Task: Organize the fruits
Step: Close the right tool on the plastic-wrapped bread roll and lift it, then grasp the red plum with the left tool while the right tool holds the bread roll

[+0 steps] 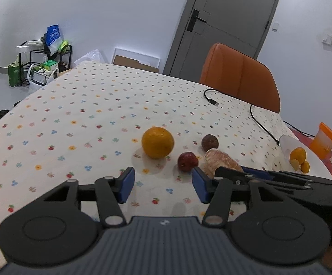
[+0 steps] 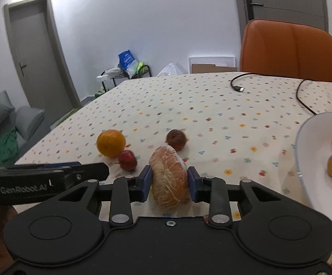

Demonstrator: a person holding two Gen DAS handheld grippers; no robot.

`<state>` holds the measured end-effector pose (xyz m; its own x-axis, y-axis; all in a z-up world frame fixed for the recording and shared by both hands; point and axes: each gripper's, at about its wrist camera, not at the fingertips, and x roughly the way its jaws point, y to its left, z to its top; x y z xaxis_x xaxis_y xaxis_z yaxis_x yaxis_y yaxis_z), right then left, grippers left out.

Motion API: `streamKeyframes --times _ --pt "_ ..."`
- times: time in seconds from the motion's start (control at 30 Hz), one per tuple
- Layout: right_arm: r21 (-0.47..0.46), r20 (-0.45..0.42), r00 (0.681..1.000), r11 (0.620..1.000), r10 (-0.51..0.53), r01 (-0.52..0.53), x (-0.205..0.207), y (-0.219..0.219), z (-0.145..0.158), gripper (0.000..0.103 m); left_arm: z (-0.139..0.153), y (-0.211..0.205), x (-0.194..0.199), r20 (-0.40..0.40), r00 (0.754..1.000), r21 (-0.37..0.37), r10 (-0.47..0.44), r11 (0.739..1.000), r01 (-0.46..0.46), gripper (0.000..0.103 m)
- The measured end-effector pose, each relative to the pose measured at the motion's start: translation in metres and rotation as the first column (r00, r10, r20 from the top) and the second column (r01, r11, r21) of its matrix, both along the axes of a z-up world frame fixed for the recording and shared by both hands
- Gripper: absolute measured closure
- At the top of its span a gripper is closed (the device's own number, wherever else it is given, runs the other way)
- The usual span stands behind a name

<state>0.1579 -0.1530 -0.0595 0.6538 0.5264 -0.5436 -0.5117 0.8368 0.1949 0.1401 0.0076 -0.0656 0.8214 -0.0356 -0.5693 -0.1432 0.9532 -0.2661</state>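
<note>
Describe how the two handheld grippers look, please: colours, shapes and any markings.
Both grippers, left gripper and right gripper, have black bodies with round discs, silver rivets on black linkage bars, and flat blue pads. The left gripper's side reads "GenRobot.AI" in the right wrist view.

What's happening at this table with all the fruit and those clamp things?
A person is sorting fruit with two hand-held grippers. The right gripper has its pads on either side of a peeled citrus fruit, which looks still on the tablecloth. The left gripper is open and empty. An orange, a small red fruit and a brown fruit still lie loose, while a white bowl to the right already holds some small fruits.
</note>
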Motion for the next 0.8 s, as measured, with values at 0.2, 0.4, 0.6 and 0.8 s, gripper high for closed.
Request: streamKeyframes --times 0.2,0.4,0.6,0.8 --pt "0.049 -0.002 1.000 0.998 -0.024 0.024 0.001 -0.016 0.005 0.072 -0.001 -0.014 0.011 -0.003 1.000 0.019 -0.024 1.000 0.024 0.054" --pt "0.078 0.034 0.999 0.996 -0.036 0.034 -0.003 -0.025 0.016 0.072 -0.003 -0.023 0.023 -0.015 0.999 0.044 -0.030 0.999 0.031 0.055" --pt "0.089 0.053 0.997 0.995 -0.056 0.051 -0.004 -0.031 0.020 0.072 -0.007 -0.029 0.033 -0.013 1.000 0.071 -0.011 0.997 0.012 0.081" --pt "0.100 0.063 0.995 0.992 -0.078 0.072 -0.005 -0.037 0.024 0.072 0.001 -0.036 0.028 0.003 1.000 0.084 -0.020 0.996 0.020 0.081"
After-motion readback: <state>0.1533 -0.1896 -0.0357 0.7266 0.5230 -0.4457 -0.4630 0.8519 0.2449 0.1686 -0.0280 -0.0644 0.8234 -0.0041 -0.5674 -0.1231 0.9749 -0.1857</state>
